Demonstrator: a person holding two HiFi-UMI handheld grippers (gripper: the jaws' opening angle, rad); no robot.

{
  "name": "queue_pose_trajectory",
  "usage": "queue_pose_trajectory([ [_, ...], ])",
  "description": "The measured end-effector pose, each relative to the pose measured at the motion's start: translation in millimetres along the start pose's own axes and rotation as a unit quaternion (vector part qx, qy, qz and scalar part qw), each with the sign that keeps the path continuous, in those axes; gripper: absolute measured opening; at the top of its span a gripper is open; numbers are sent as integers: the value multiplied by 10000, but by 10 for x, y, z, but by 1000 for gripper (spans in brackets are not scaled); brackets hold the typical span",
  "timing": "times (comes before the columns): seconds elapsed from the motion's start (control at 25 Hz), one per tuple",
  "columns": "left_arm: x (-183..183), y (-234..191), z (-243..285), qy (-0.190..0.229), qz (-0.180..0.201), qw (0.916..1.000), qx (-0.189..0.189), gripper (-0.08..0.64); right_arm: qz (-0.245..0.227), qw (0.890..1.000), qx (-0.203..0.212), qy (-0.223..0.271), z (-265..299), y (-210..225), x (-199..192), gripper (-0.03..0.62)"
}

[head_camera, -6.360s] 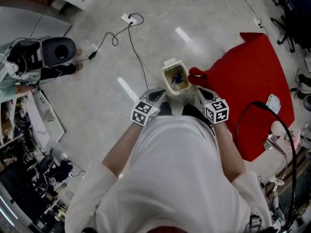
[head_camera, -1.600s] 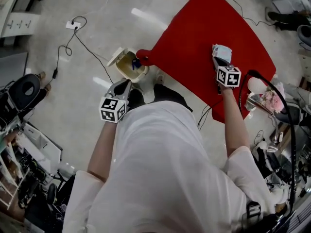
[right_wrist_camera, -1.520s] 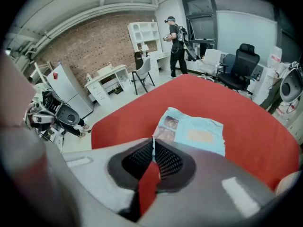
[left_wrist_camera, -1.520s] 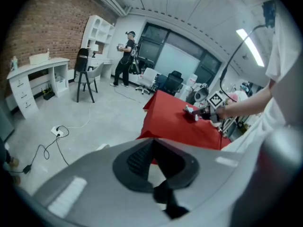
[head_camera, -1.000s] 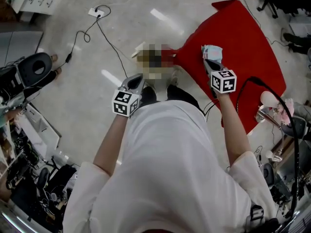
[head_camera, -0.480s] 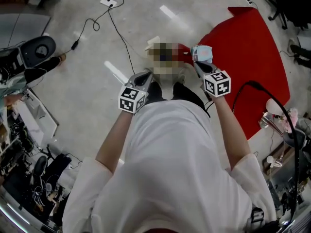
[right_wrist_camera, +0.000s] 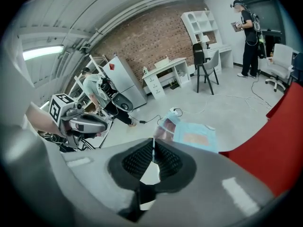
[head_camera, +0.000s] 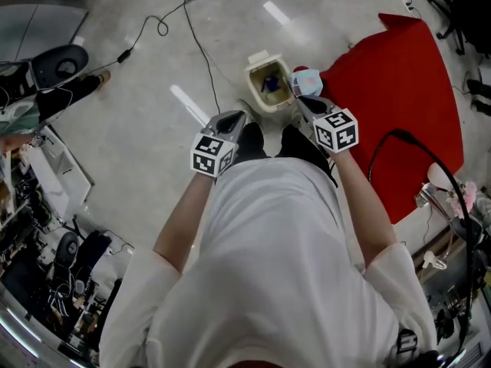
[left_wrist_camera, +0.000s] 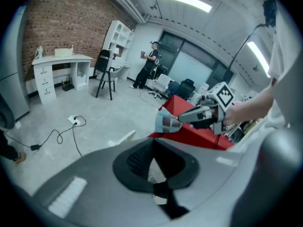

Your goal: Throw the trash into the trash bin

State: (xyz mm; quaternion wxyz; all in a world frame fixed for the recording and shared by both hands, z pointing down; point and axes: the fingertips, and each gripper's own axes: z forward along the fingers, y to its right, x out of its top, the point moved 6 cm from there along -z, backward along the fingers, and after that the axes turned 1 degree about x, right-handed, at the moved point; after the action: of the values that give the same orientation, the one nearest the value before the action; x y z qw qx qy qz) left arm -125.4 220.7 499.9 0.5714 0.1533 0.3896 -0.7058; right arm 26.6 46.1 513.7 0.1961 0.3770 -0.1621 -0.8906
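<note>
One bin (head_camera: 252, 77), one packet (head_camera: 307, 83), one red cloth (head_camera: 399, 75).

The dark blue item (head_camera: 270, 84) inside the trash bin (head_camera: 254, 73) is too small to identify. In the left gripper view the grey body of the left claw (left_wrist_camera: 154, 144) hides nearly all of the bin. In the right gripper view the body of the right claw (right_wrist_camera: 153, 144) covers the lower edge of the trash (right_wrist_camera: 194, 137).
</note>
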Motion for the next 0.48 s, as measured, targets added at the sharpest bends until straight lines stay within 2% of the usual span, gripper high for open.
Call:
queue_pose_trajectory([
  [0.48,-164,-368,38,-39,-228,9996,156,5,355,9983,186,-422,627,99,-257,9],
])
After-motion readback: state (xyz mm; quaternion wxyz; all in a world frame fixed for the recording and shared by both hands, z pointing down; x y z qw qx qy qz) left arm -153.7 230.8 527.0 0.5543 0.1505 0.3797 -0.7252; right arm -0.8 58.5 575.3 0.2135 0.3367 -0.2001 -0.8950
